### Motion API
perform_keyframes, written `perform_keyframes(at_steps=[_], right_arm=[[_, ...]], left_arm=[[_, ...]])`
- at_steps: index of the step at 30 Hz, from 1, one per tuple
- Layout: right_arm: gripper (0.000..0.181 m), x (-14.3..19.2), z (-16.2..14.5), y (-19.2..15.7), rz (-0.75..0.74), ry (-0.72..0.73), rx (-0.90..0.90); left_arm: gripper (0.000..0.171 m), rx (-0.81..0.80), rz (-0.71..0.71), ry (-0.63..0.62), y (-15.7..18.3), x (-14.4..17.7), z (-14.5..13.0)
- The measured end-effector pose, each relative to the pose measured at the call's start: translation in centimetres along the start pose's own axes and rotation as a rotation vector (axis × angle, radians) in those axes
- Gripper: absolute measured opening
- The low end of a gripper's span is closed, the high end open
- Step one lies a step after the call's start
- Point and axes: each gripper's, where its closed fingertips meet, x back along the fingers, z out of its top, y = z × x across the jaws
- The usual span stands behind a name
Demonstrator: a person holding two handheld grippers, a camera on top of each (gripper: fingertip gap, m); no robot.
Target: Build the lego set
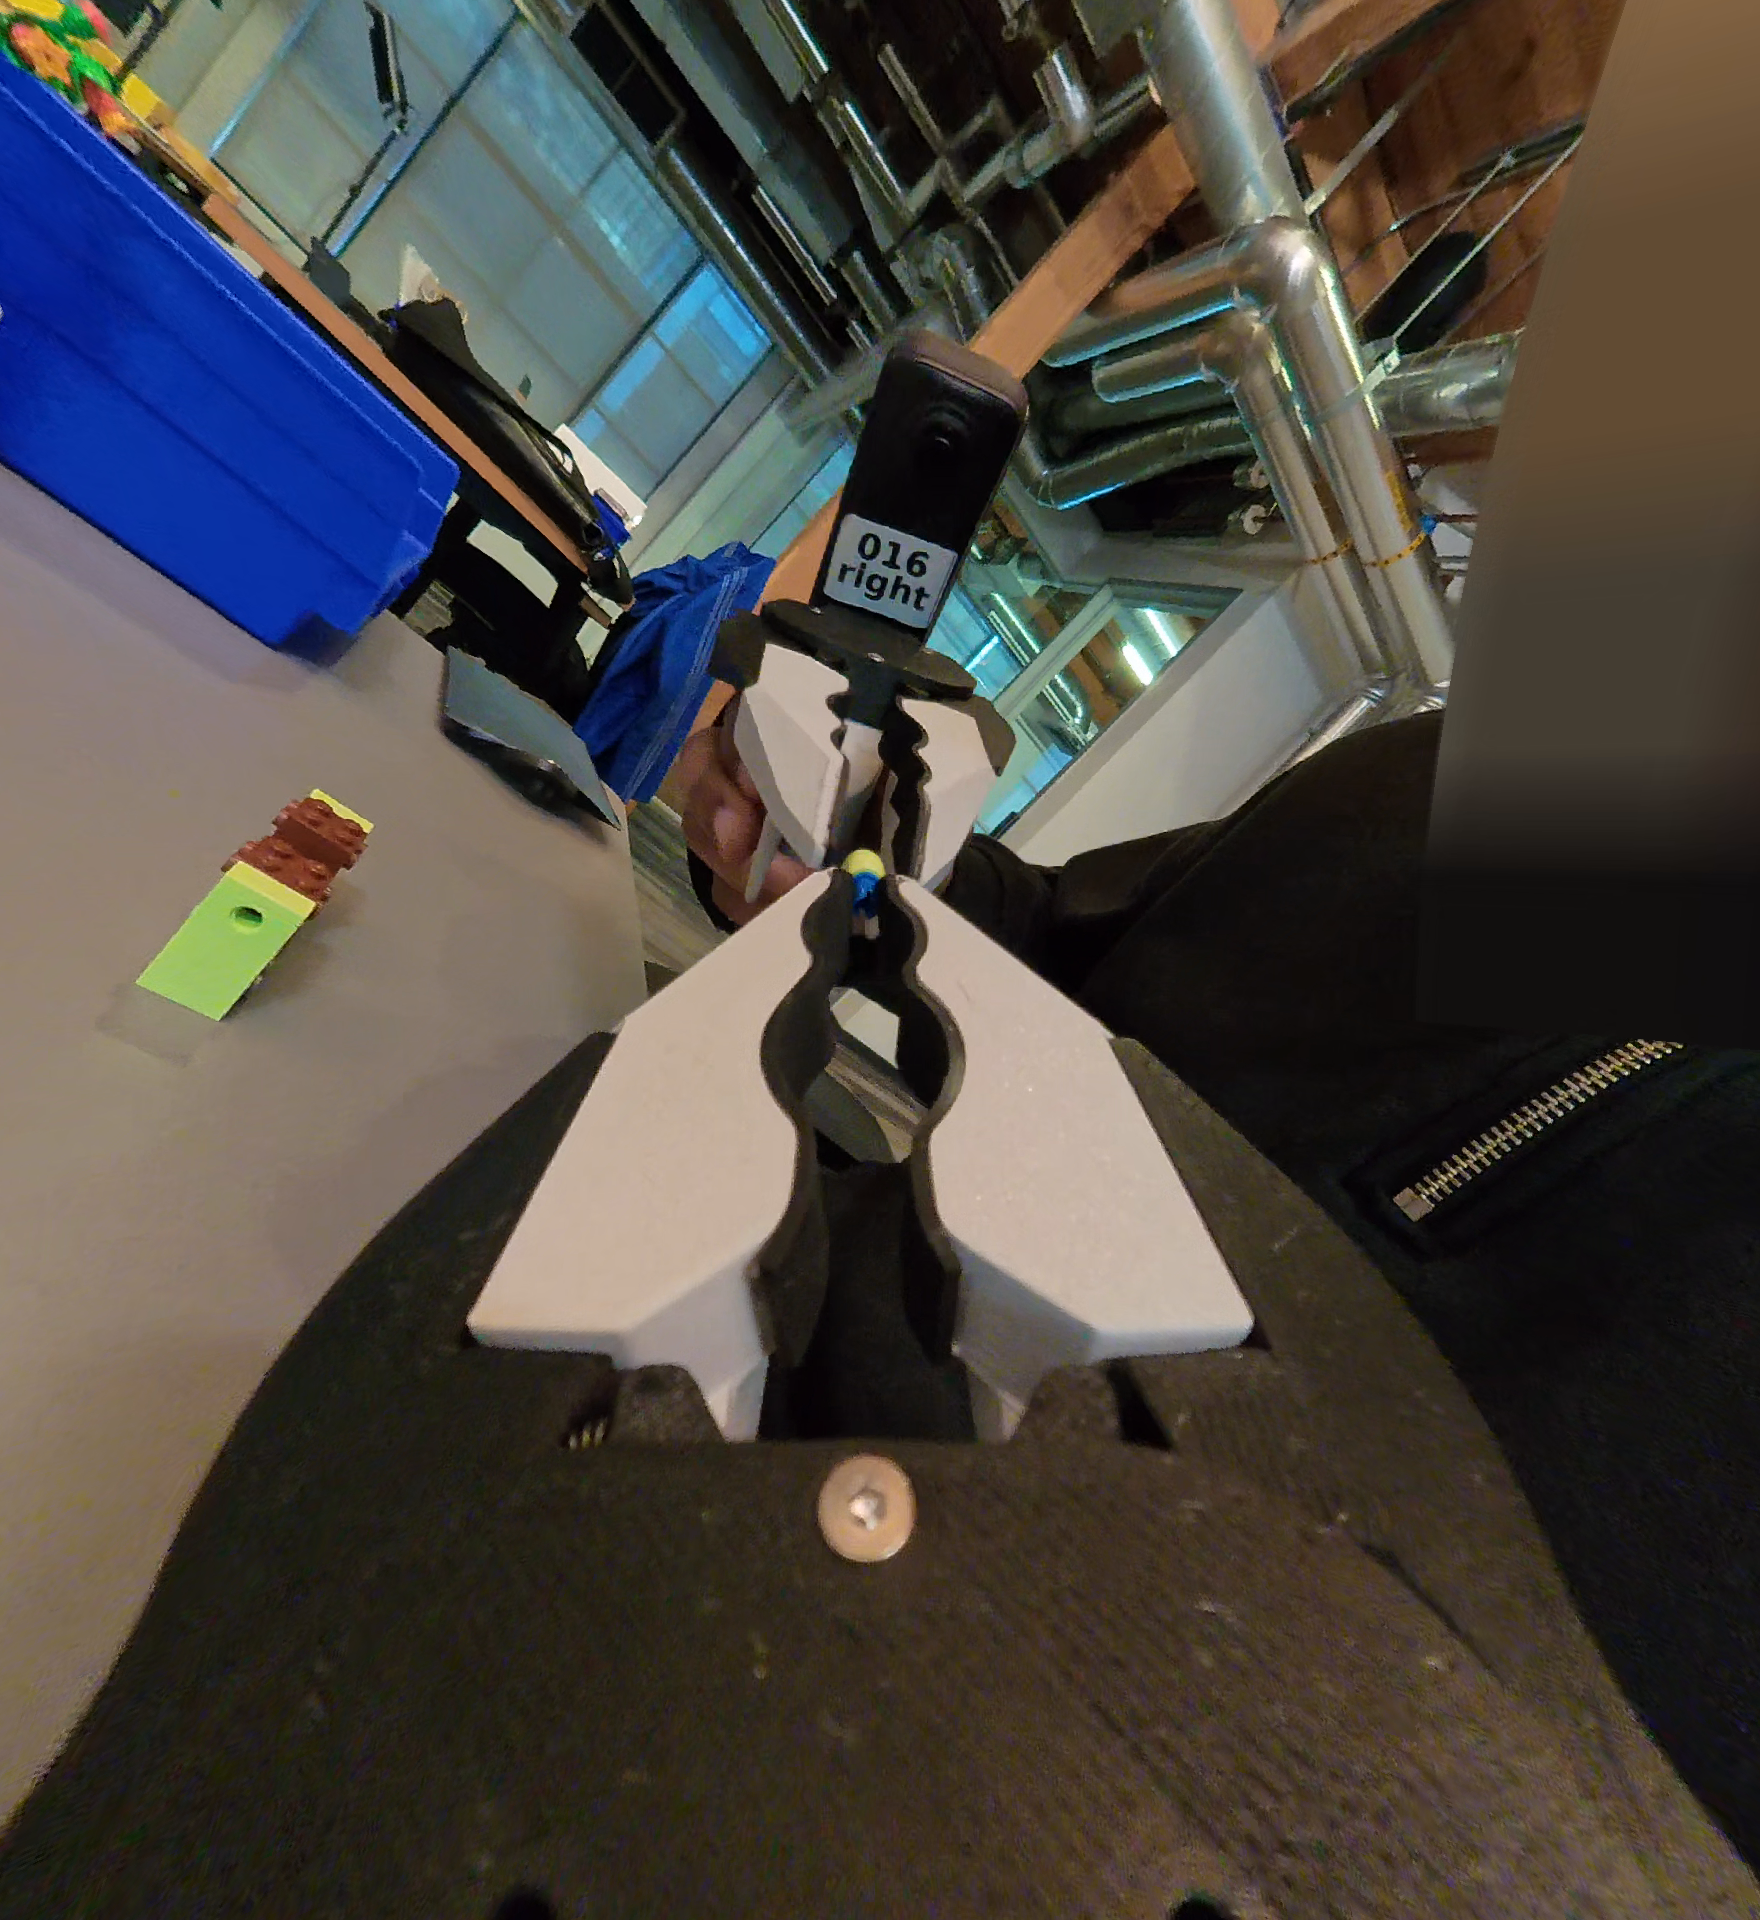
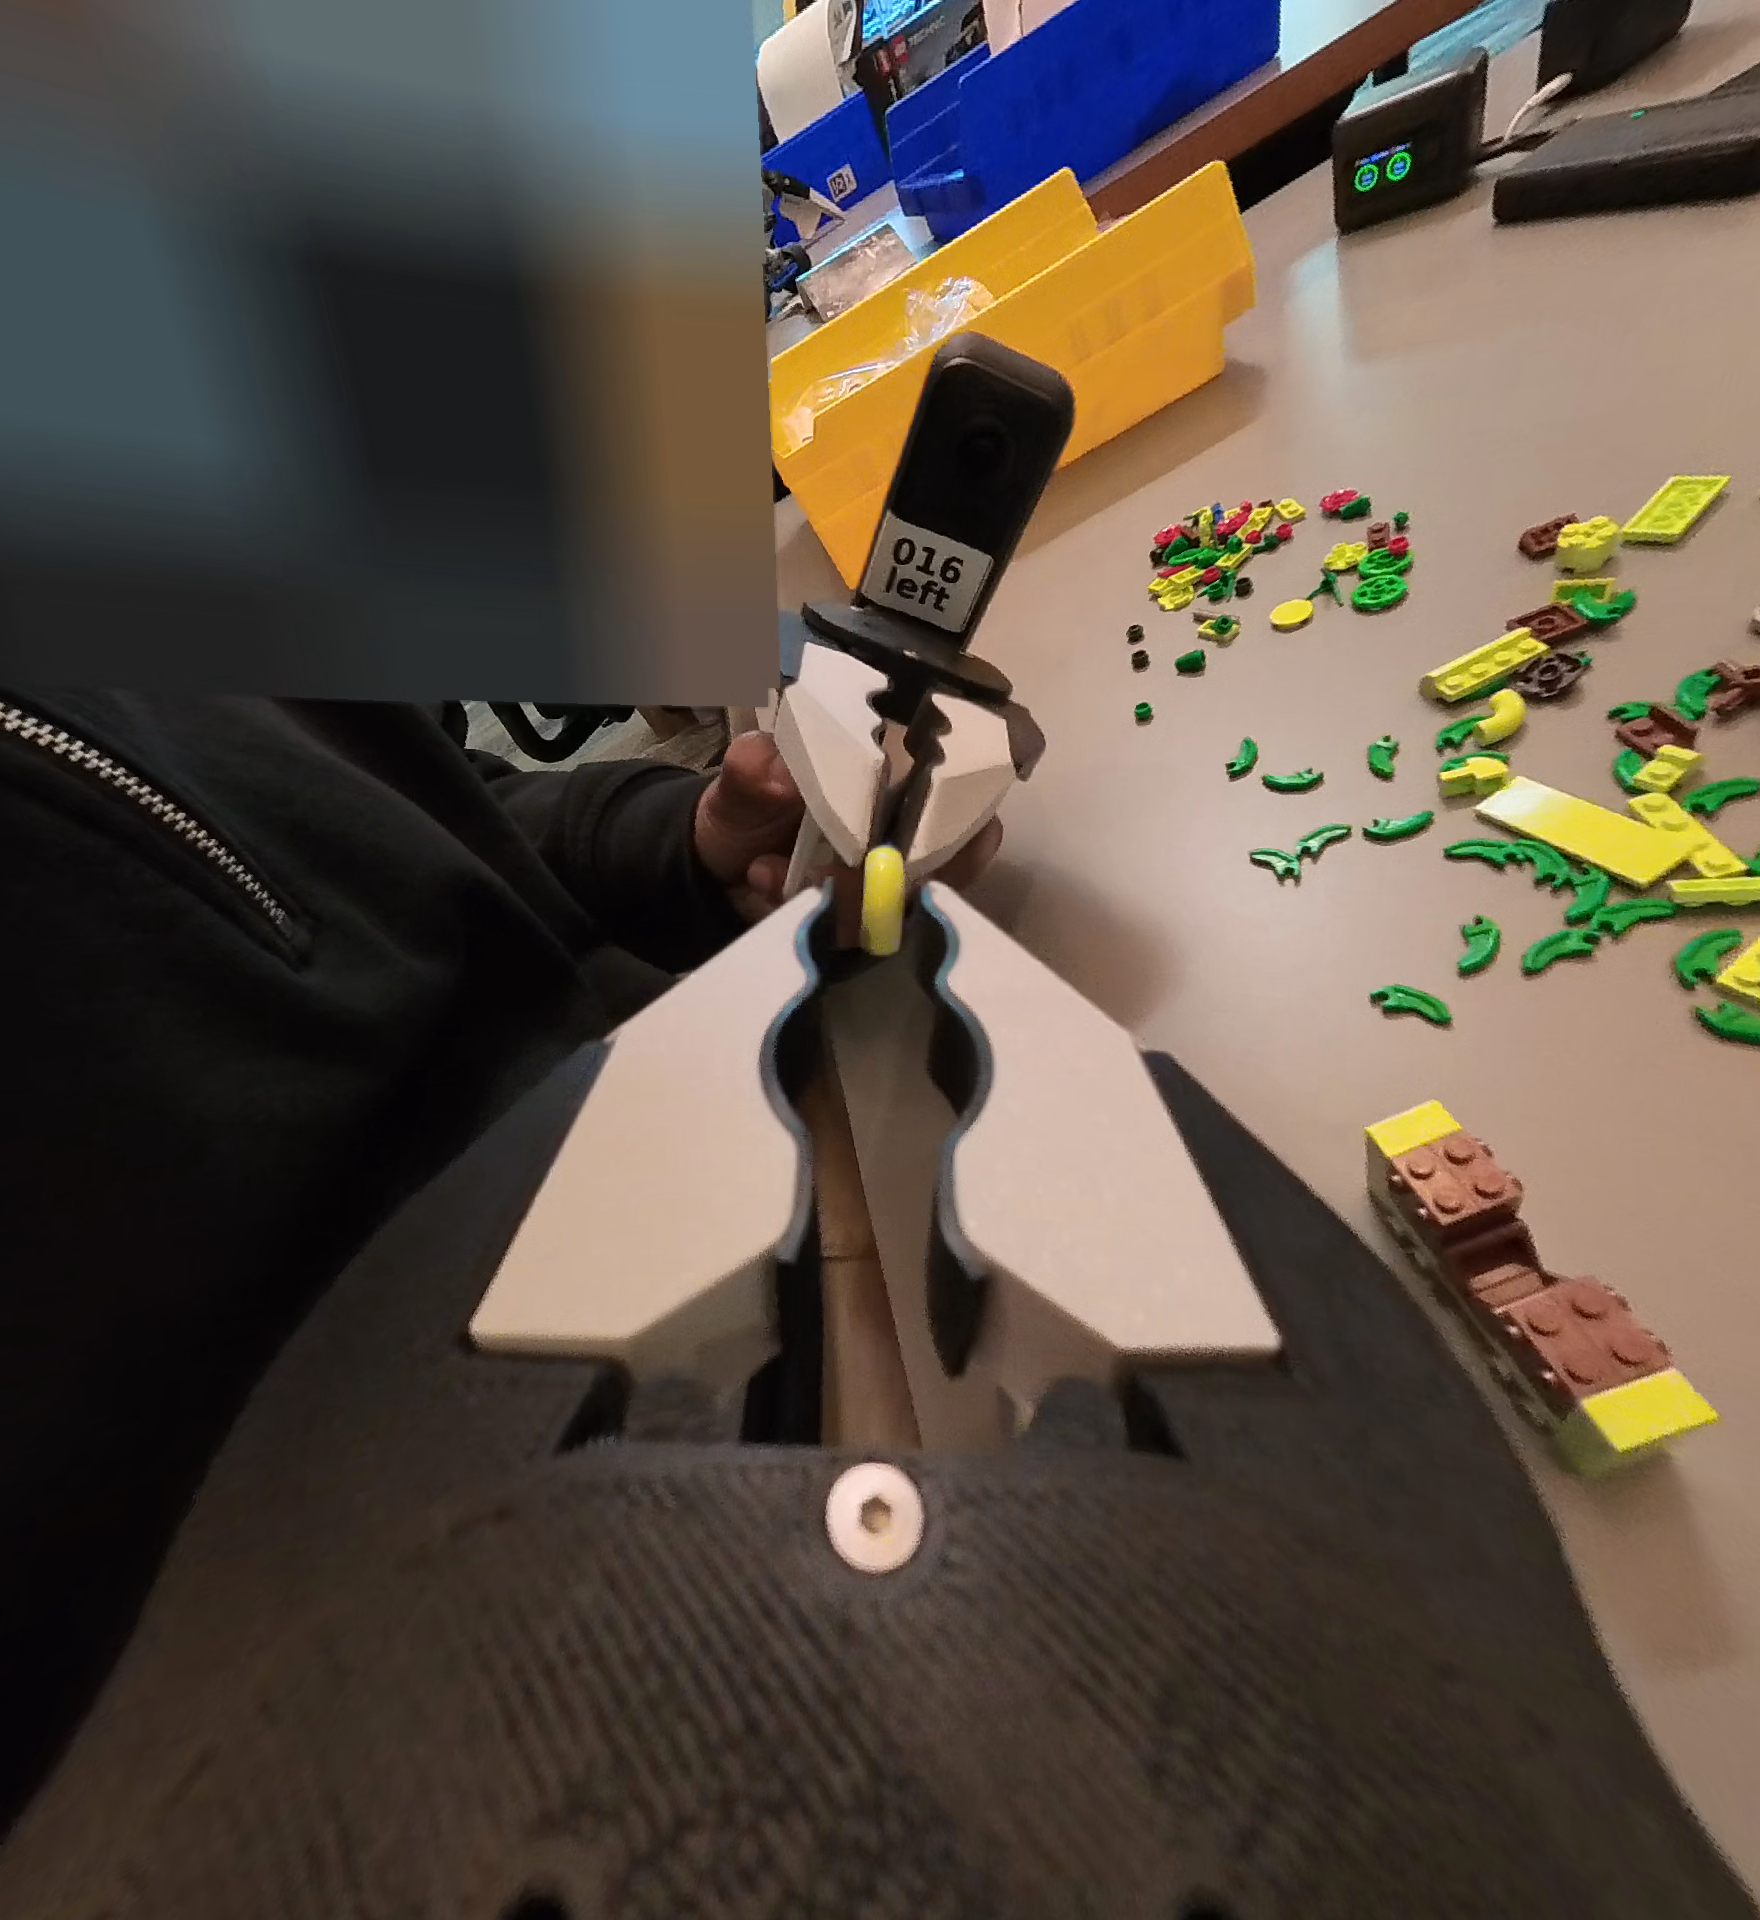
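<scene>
My left gripper (image 1: 863, 885) and right gripper (image 2: 876, 906) meet tip to tip in the air in front of a person in a black jacket. The left one is shut on a small blue piece (image 1: 865, 902) with a yellow top. The right one is shut on a yellow round piece (image 2: 882, 899), seen edge-on. Each gripper also shows in the other's view, the right gripper (image 1: 848, 831) and the left gripper (image 2: 888, 836). A partial build of lime and brown bricks (image 1: 263, 904) lies on the grey table (image 1: 76, 1143), apart from both grippers; it also shows in the right wrist view (image 2: 1520, 1288).
Several loose green, lime and brown pieces (image 2: 1603, 790) are scattered over the table to the right. Two yellow bins (image 2: 1073, 332) stand behind them, near a black device with green lights (image 2: 1406, 156). A blue bin (image 1: 159, 384) stands at the far left. Left and right tips are no more than a few centimetres apart.
</scene>
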Motion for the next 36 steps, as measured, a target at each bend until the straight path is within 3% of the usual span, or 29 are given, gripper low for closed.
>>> perform_keyframes(at_steps=[9,12,17,21,27,36], right_arm=[[0.004,0.6,-0.9,-0.2,0.009,-0.007,0.079],[0.005,2.2,-0.7,0.9,-0.054,0.046,0.104],[0.005,6.4,-1.0,3.7,-0.201,0.101,0.108],[0.005,8.7,-0.7,5.0,-0.265,0.180,0.125],[0.005,10.4,-1.0,5.6,-0.257,0.303,0.084],[0.005,11.3,-3.0,5.5,-0.271,0.317,0.112]], left_arm=[[0.002,-0.033,0.022,-0.057,-0.1,-0.7,-1.2],[0.040,-0.088,0.107,-0.056,-1.2,-0.9,-1.0],[0.065,-0.336,0.385,-0.134,-4.5,-1.6,0.2],[0.063,-0.485,0.521,-0.321,-7.6,-3.0,0.0],[0.059,-0.636,0.608,-0.602,-12.5,-4.5,-1.0],[0.048,-0.598,0.640,-0.759,-15.1,-4.8,-2.9]])
